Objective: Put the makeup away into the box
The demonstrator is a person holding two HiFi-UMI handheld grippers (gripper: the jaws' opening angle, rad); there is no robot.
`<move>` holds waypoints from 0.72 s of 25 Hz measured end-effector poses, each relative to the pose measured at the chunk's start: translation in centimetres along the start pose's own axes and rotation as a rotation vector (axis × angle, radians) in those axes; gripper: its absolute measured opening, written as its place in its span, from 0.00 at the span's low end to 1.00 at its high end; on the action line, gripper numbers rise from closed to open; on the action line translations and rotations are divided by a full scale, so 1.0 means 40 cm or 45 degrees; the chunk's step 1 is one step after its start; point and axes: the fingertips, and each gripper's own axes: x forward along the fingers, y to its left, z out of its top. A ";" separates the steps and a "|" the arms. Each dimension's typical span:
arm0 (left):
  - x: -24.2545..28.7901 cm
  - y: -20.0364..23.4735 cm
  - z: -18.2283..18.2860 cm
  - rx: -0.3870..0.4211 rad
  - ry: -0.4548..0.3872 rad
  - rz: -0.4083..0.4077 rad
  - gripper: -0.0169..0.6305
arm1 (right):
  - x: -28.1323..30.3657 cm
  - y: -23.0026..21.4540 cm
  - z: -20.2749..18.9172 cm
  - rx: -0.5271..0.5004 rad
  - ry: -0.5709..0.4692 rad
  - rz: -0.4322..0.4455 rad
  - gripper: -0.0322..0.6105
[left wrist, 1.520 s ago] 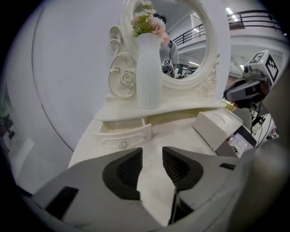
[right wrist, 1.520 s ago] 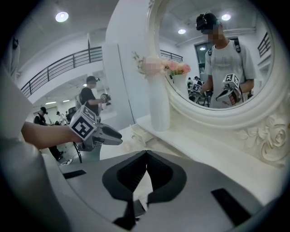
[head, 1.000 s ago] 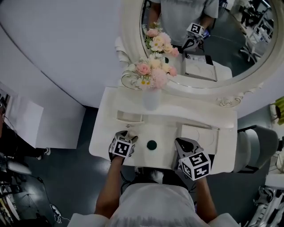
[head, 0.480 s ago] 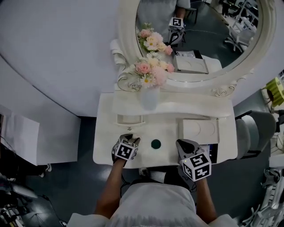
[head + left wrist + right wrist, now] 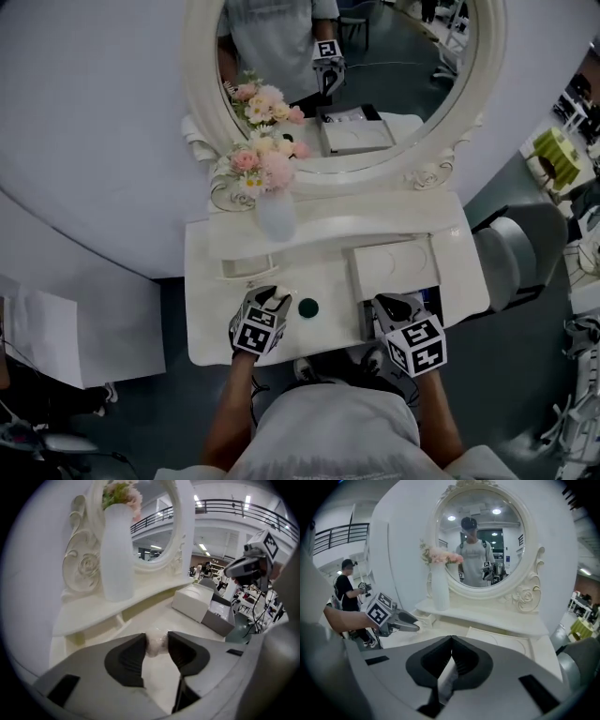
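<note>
Head view shows a white dressing table (image 5: 214, 314) under an oval white-framed mirror (image 5: 394, 94). On its right side lies a flat white rectangular box (image 5: 394, 267). From the left gripper view, a grey tray at the box's near end seems to stand open. A tall white vase of pink flowers (image 5: 277, 214) stands at the back left. The right gripper (image 5: 392, 302) hovers at the near edge of the box with its jaws closed tip to tip and nothing between them. The left gripper (image 5: 274, 296) is over the table's left half, just beside a small dark green round thing (image 5: 307, 307) that lies on the tabletop, apart from the box. The left jaws are closing on a small pale, translucent makeup piece (image 5: 155, 646), and both pads already touch its sides. What kind of item it is cannot be made out. I judge the step in hand to be the pick-up of this piece, with the stowing not yet done. The next move calls for carrying it to the right, across the table to the open tray, and keeping the pinch firm since so little of it is held. It should be let go only once it is over the opening.
</note>
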 end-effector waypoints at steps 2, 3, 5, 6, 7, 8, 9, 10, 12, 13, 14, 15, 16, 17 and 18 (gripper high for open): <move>0.004 -0.055 0.082 0.068 -0.059 -0.040 0.27 | -0.021 -0.041 -0.011 0.022 -0.012 -0.029 0.05; 0.012 -0.088 0.123 0.097 -0.087 -0.070 0.27 | -0.033 -0.062 -0.016 0.035 -0.019 -0.046 0.05; 0.032 -0.163 0.194 0.140 -0.131 -0.142 0.27 | -0.059 -0.103 -0.029 0.061 -0.029 -0.082 0.05; 0.044 -0.203 0.222 0.157 -0.145 -0.180 0.27 | -0.073 -0.122 -0.036 0.072 -0.033 -0.097 0.05; 0.056 -0.244 0.247 0.174 -0.155 -0.218 0.27 | -0.087 -0.139 -0.043 0.083 -0.037 -0.109 0.05; 0.068 -0.284 0.269 0.191 -0.162 -0.254 0.27 | -0.100 -0.157 -0.050 0.093 -0.040 -0.121 0.05; 0.080 -0.325 0.287 0.209 -0.166 -0.287 0.27 | -0.114 -0.175 -0.058 0.102 -0.041 -0.133 0.05; 0.093 -0.365 0.303 0.230 -0.167 -0.319 0.27 | -0.127 -0.193 -0.067 0.111 -0.041 -0.145 0.05; 0.120 -0.443 0.328 0.276 -0.162 -0.380 0.28 | -0.153 -0.231 -0.088 0.131 -0.038 -0.171 0.05; 0.135 -0.480 0.337 0.301 -0.156 -0.408 0.28 | -0.166 -0.251 -0.099 0.143 -0.038 -0.184 0.05; 0.151 -0.514 0.344 0.327 -0.148 -0.434 0.28 | -0.179 -0.270 -0.111 0.156 -0.037 -0.198 0.05; 0.169 -0.546 0.348 0.352 -0.136 -0.456 0.28 | -0.192 -0.290 -0.123 0.170 -0.037 -0.210 0.05; 0.186 -0.576 0.351 0.373 -0.123 -0.476 0.28 | -0.205 -0.309 -0.137 0.185 -0.037 -0.222 0.05; 0.203 -0.606 0.353 0.391 -0.107 -0.493 0.28 | -0.217 -0.327 -0.151 0.201 -0.037 -0.232 0.05; 0.219 -0.635 0.354 0.405 -0.091 -0.509 0.28 | -0.228 -0.344 -0.166 0.216 -0.035 -0.240 0.05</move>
